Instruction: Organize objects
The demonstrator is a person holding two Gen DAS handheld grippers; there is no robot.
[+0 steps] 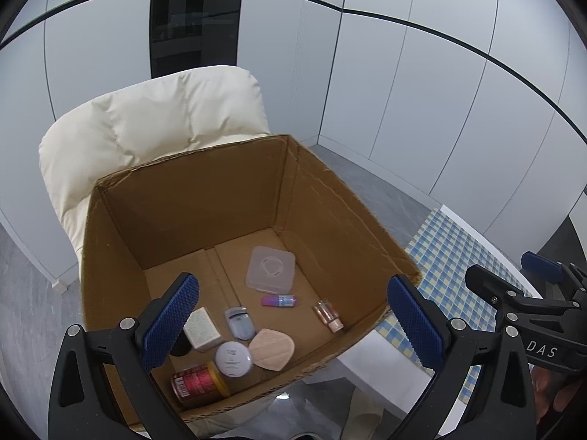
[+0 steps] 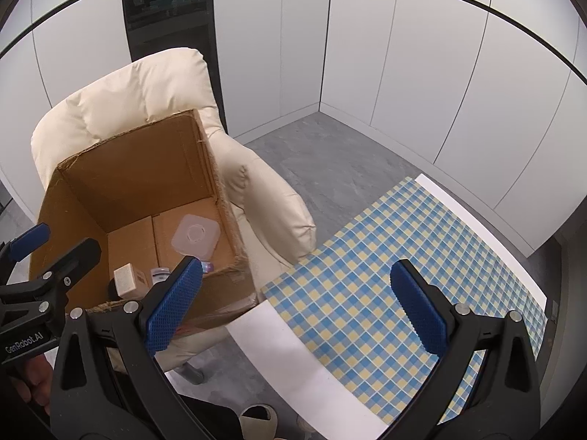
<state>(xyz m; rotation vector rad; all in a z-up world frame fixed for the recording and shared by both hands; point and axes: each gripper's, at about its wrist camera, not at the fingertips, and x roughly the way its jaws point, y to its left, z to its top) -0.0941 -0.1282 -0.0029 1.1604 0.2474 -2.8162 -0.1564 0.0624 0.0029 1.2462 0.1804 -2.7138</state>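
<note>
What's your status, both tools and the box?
Left tool open, empty, above cardboard box. Right tool open, empty, over checkered tablecloth. Items lying on box floor. Nothing blocking.

My left claw is spread wide, blue-padded fingers well apart, nothing between them. My right claw is just as wide and empty. Each shows at the edge of the other's view, with a bit of my hand behind its grip.
</note>
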